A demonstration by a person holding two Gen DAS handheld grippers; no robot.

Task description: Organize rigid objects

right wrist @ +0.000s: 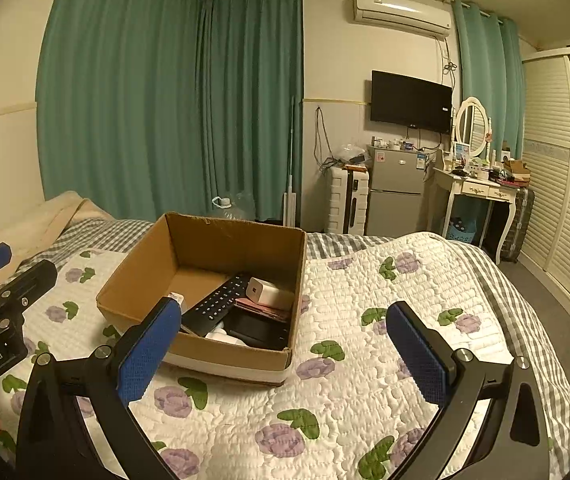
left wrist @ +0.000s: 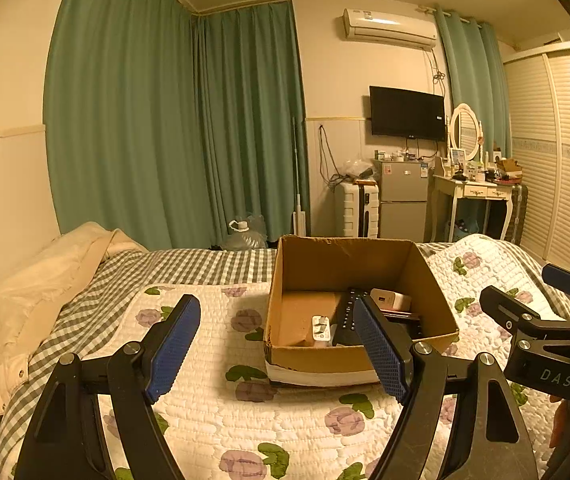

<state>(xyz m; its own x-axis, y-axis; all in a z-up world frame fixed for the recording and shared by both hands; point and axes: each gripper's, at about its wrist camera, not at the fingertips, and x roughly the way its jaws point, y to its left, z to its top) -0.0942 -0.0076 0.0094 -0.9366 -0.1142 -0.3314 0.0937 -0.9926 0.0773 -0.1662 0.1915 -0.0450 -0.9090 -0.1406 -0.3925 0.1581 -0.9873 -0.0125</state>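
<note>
Bed: quilted flower-print cover (right wrist: pixel 365 360) | one open brown cardboard box (right wrist: pixel 241 248) sits on it | inside: one long black remote (right wrist: pixel 221 296), one white block charger (right wrist: pixel 269 292), one flat black slab (right wrist: pixel 257 330) | left tool (left wrist: pixel 277 346) spread wide, holding nothing | right tool (right wrist: pixel 285 350) spread too, both short of the box.

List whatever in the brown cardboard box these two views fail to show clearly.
- Left wrist view: the long black remote control is partly hidden by the left gripper finger.
- Right wrist view: the white items under it are cut off by the brown cardboard box front wall.
- Both views: remote's button labels too small.
</note>
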